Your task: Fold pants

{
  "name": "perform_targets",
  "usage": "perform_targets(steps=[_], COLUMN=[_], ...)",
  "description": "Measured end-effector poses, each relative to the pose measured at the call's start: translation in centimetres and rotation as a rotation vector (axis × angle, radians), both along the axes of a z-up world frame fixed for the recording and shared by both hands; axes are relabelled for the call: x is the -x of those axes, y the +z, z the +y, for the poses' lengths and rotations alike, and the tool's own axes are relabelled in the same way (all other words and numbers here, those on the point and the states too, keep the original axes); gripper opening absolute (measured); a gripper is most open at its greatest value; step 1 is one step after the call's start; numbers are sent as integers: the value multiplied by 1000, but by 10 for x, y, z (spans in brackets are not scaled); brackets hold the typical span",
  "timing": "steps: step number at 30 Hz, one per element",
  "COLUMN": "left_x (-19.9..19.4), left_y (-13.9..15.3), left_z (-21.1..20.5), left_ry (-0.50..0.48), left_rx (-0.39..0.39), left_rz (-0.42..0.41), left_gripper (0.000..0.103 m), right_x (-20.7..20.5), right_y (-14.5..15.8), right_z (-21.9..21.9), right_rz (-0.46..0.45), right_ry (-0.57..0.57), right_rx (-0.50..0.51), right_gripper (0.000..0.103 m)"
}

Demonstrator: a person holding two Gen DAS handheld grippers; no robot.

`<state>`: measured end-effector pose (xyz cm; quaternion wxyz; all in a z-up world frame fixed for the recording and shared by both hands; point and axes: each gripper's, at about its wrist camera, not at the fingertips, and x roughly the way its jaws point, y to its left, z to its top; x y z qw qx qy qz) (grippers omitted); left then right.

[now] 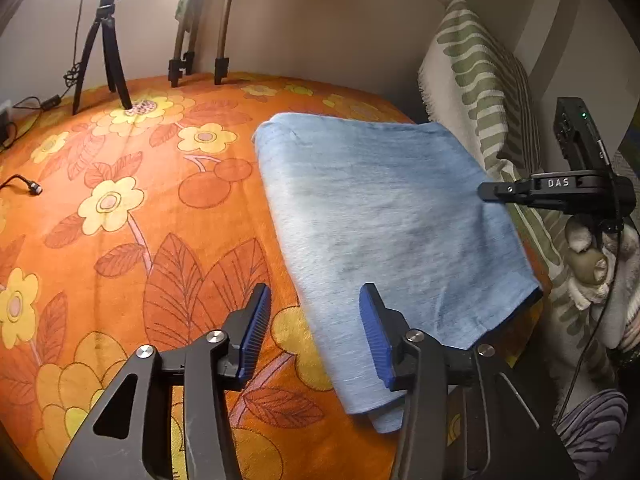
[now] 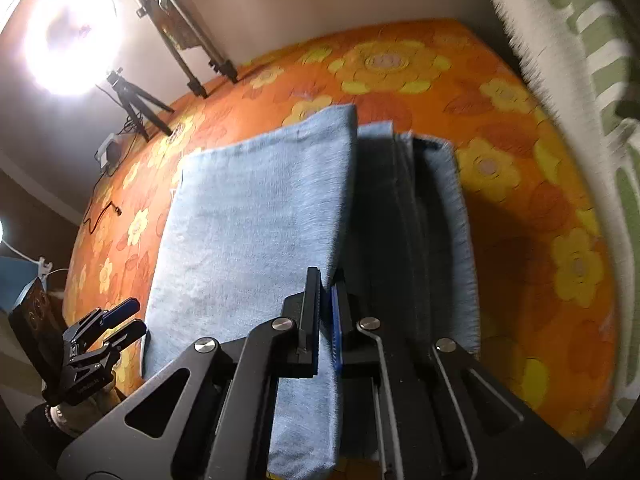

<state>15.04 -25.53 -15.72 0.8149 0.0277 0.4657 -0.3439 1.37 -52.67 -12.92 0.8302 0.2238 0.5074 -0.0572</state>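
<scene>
The right gripper (image 2: 326, 300) is clamped on the raised edge of the folded pants (image 1: 384, 216) lying lengthwise on the orange bedspread (image 1: 120, 208), while the left gripper (image 1: 316, 320), wide open and empty, hovers at their near end.

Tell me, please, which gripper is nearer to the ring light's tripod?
Left. The left gripper hangs open at the blue pants' edge facing the tripod; the right gripper grips the pants' far side.
</scene>
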Motion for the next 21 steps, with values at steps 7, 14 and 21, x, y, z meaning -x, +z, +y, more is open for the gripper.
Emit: perform_targets(steps=[7,14,21], left_x=[8,-2,-35], left_y=[-3,2,-3], left_z=[-13,-19,-25], left_ry=[-35,-18,31], left_rx=[-27,-17,-2], left_rz=[-7,-9,40], left_gripper=[46,46,46], right_x=[6,-3,12], right_y=[-9,-24,-9], right_z=[-24,-9,-21], right_rz=[37,90,47], right_ry=[-49,-5,-49], right_rx=[49,163,187], right_gripper=[3,4,56])
